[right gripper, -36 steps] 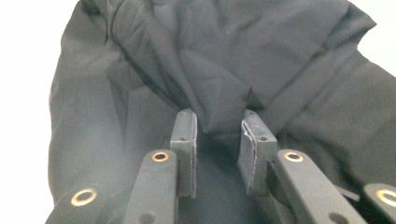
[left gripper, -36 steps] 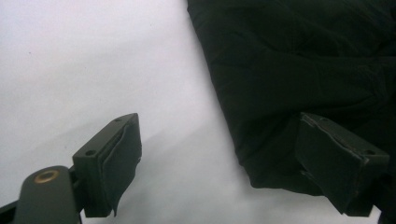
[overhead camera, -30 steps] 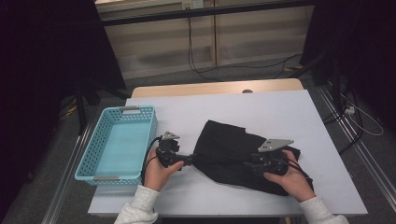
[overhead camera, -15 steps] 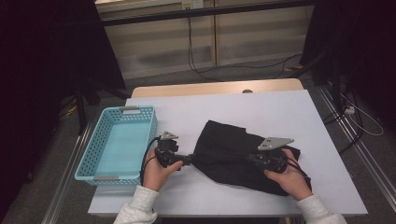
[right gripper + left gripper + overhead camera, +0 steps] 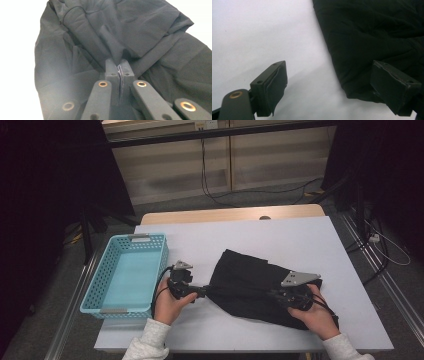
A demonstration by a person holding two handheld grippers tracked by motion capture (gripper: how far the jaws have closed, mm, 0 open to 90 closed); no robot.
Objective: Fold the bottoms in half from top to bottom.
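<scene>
Between right gripper (image 5: pixel 119 67) pads: cloth (image 5: pixel 105 32) (pinched)

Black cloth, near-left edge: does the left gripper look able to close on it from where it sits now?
Probably yes. The left gripper is open with the black cloth edge already between its jaws, one pad over bare table; nothing blocks it.

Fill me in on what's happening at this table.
A person works a black garment lying on the white table with two handheld grippers. The right gripper has just closed and pinches a fold of the cloth. The left gripper is open at the garment's edge, one jaw over the cloth, the other over bare table, not yet gripping. A light blue basket stands at the left.
</scene>
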